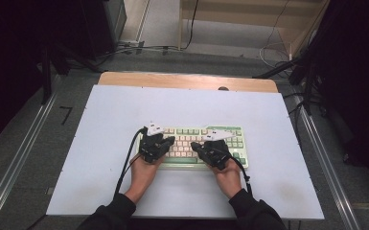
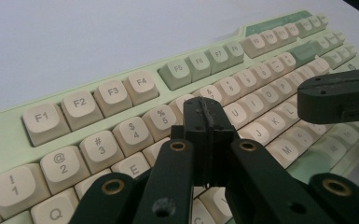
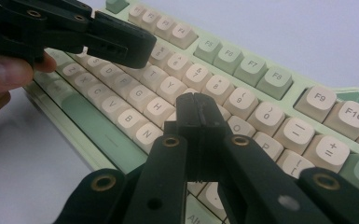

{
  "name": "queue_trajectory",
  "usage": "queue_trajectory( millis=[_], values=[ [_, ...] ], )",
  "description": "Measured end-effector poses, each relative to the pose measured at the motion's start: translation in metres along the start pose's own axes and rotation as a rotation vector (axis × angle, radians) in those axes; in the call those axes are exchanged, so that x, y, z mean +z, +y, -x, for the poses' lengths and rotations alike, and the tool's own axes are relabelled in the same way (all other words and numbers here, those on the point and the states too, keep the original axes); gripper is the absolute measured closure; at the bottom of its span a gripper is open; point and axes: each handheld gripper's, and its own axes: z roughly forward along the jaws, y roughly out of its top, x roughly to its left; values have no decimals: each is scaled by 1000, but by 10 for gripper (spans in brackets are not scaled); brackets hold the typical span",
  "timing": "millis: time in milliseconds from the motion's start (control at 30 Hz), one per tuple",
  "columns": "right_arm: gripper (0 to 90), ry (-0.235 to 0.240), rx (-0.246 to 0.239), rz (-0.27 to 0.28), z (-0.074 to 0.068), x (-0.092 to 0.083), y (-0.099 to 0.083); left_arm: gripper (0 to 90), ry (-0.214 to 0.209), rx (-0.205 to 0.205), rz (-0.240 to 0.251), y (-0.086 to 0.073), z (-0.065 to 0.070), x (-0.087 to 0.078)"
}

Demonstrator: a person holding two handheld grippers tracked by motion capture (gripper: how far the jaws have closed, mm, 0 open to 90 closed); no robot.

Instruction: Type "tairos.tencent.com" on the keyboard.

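Observation:
A pale green keyboard [image 1: 239, 136] with cream and green keys lies on the white table top, near the middle. Both grippers hover just over its keys. My left gripper [image 1: 171, 140] is over the left half, shut with nothing between its jaws; in the left gripper view its tips [image 2: 206, 105] sit above the keys [image 2: 161, 119] of the number row. My right gripper [image 1: 194, 145] is over the right half, also shut and empty; its tips [image 3: 196, 100] stand above the letter keys [image 3: 156, 107]. The two grippers' tips point toward each other, a short gap apart.
The white board [image 1: 124, 115] covers a wooden table [image 1: 182, 80], with bare surface all around the keyboard. Cables [image 1: 124, 165] trail from each gripper toward the person. Dark stands and floor cables [image 1: 278, 52] lie beyond the table's far edge.

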Motion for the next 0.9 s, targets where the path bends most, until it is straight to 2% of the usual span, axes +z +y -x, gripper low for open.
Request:
queue_trajectory(
  millis=[400, 600, 700, 900],
  values=[
    [873, 3, 5, 0, 0, 0, 0, 900, 21, 22, -21, -1, 2, 9],
    [873, 2, 5, 0, 1, 0, 0, 900, 20, 20, -22, -1, 1, 10],
    [873, 2, 5, 1, 1, 0, 0, 900, 13, 23, -39, -2, 1, 12],
    [873, 1, 4, 0, 1, -1, 0, 900, 12, 23, -11, 0, 3, 6]
  ],
)
